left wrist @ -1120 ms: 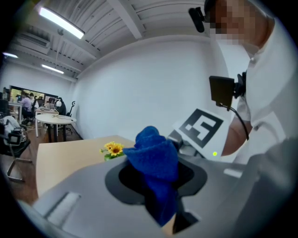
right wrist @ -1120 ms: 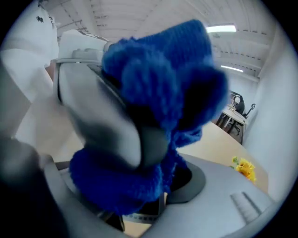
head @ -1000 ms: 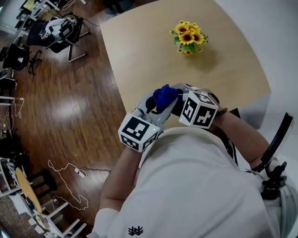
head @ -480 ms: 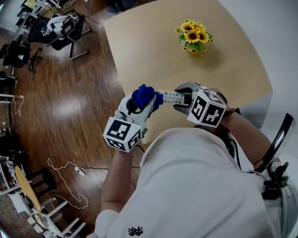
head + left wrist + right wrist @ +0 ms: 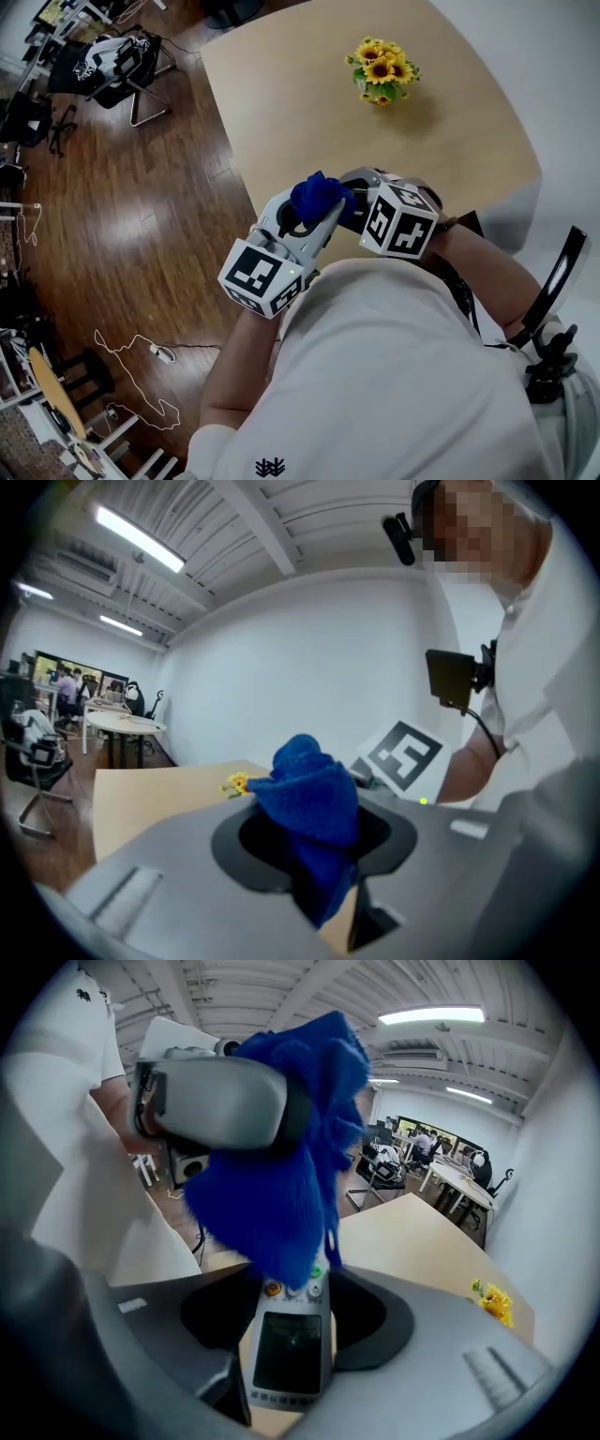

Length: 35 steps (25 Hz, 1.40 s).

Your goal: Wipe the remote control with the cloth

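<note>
Pinching cloth (image 5: 309, 799), left claw (image 5: 314, 855) meets remote control (image 5: 291, 1358) (in right claw (image 5: 286, 1312)).

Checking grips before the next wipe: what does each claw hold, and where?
The left claw pinches the blue cloth by its lower end; right claw grips the remote by the sides of its screen end.

Right gripper view: blue cloth (image 5: 281, 1147) covers the far end of the remote control (image 5: 290, 1349); only screen and a few buttons show. Head view: remote control hidden behind blue cloth and right gripper (image 5: 356, 195). People at far desks (image 5: 441, 1162) too small to tell.
</note>
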Each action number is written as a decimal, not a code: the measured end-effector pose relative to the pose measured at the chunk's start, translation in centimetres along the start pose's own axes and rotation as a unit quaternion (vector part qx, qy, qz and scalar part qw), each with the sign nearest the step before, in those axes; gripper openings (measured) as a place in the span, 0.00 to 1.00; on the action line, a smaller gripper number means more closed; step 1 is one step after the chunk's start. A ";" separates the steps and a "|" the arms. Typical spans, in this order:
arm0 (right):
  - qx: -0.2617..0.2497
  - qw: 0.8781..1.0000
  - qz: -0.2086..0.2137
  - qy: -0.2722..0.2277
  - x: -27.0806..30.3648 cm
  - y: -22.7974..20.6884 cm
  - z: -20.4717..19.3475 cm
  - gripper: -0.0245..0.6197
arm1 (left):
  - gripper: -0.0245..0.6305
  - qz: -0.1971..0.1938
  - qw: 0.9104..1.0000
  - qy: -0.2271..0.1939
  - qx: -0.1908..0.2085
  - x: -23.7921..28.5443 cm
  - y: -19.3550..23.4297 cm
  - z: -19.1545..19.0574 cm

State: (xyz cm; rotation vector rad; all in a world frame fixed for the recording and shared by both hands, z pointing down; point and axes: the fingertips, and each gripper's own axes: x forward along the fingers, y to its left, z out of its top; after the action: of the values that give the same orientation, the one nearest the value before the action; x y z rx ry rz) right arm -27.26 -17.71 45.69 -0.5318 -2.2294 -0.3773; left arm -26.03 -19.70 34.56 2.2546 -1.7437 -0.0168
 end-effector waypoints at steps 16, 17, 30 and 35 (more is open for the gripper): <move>0.007 1.000 -0.017 0.005 -0.6 0.0 -1.2 0.38 | 0.26 0.033 0.998 0.038 0.023 0.1 3.3 -3.3; 0.009 1.000 -0.018 0.007 -0.7 0.0 -1.5 0.38 | 0.26 0.040 0.998 0.040 0.026 -0.1 3.8 -3.4; 0.026 0.999 -0.023 0.021 -0.7 -0.9 -3.5 0.38 | 0.26 0.071 0.997 0.022 0.020 -1.8 5.6 -2.5; 0.020 1.000 -0.019 0.013 -0.4 -0.4 -1.7 0.38 | 0.26 -0.013 1.000 0.012 0.004 1.2 -0.1 -0.2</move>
State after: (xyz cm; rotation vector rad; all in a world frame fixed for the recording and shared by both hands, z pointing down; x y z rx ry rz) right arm -26.15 -18.88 46.43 -0.4612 -2.2194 -0.3557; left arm -25.62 -20.75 34.97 2.2730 -1.7052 0.0110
